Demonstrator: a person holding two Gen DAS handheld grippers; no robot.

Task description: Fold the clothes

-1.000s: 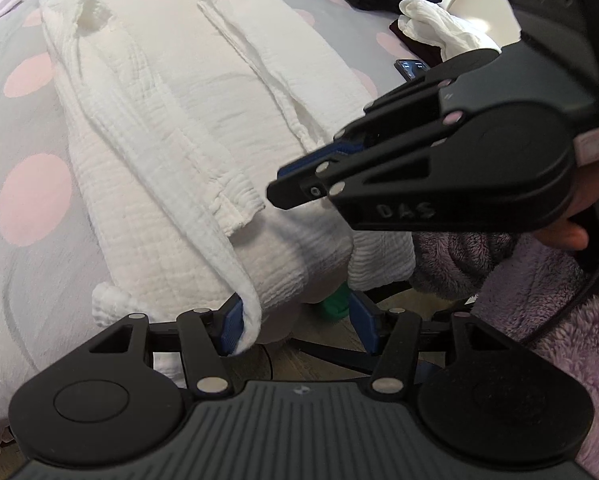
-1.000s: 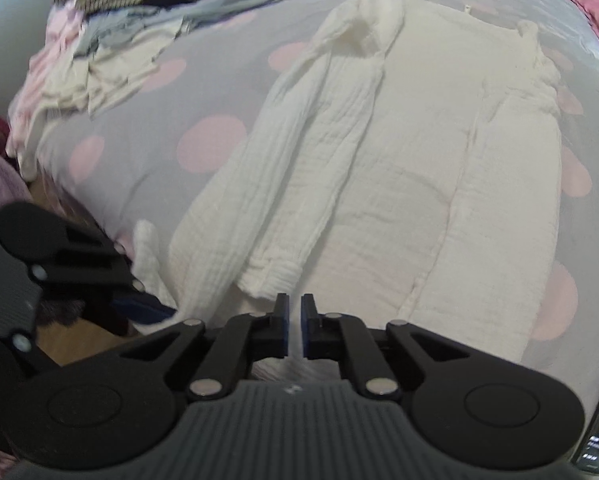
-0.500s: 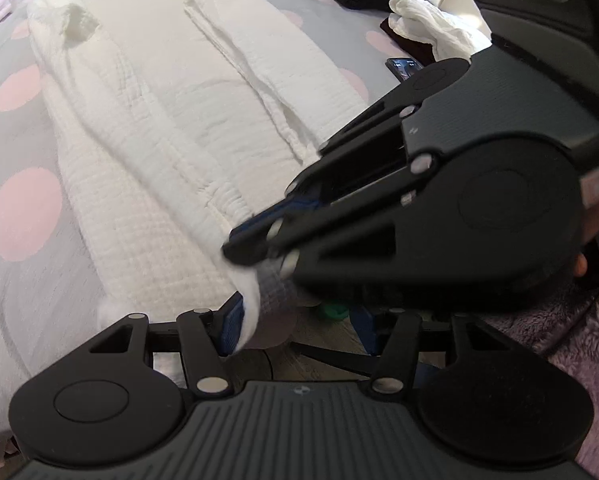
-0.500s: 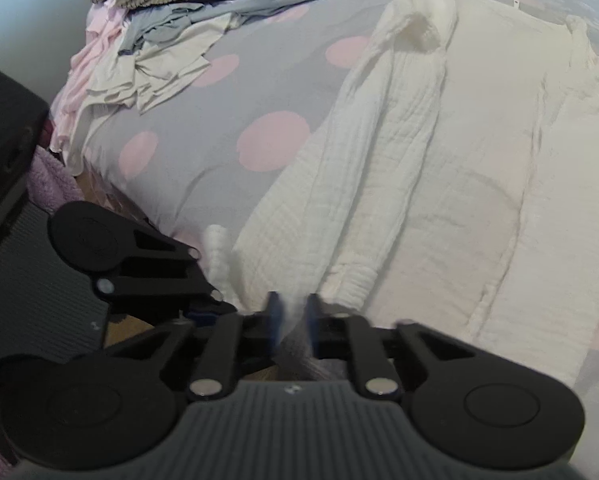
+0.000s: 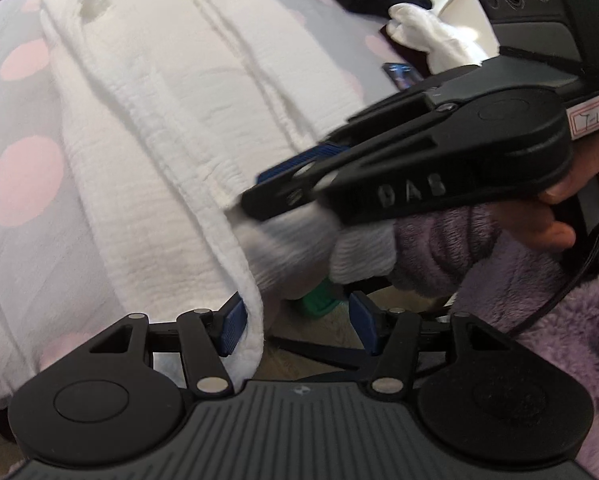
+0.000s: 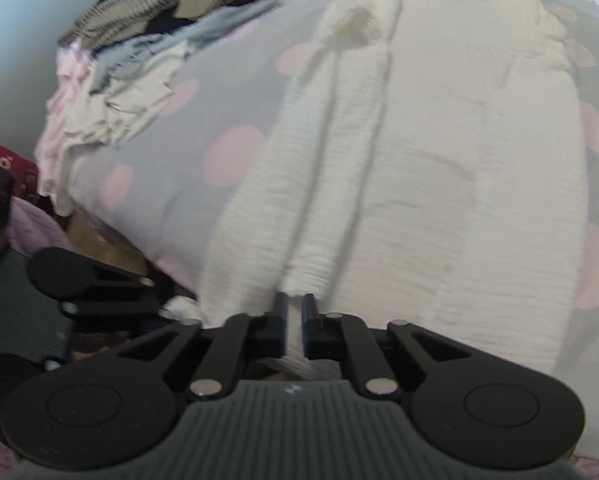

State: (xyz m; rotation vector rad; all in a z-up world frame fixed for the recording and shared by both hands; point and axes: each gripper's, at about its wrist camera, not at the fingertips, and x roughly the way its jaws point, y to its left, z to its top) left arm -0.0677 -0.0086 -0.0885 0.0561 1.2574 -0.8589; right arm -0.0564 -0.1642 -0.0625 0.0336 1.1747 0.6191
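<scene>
The white crinkled-cotton garment (image 5: 147, 128) lies flat on the grey bedspread with pink dots (image 5: 15, 92), its hem hanging over the near edge. The left gripper (image 5: 295, 324) stands released, hem cloth brushing its left pad. The right gripper (image 6: 295, 322), whose jaws have just been opening from a tighter pinch, is narrowly parted around the hem. Judged step: securing the hem; next, both must clench and lift it toward the collar.

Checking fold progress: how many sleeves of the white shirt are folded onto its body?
2. One sleeve lies along the left of the white shirt in the right wrist view, the other sleeve along its right.
</scene>
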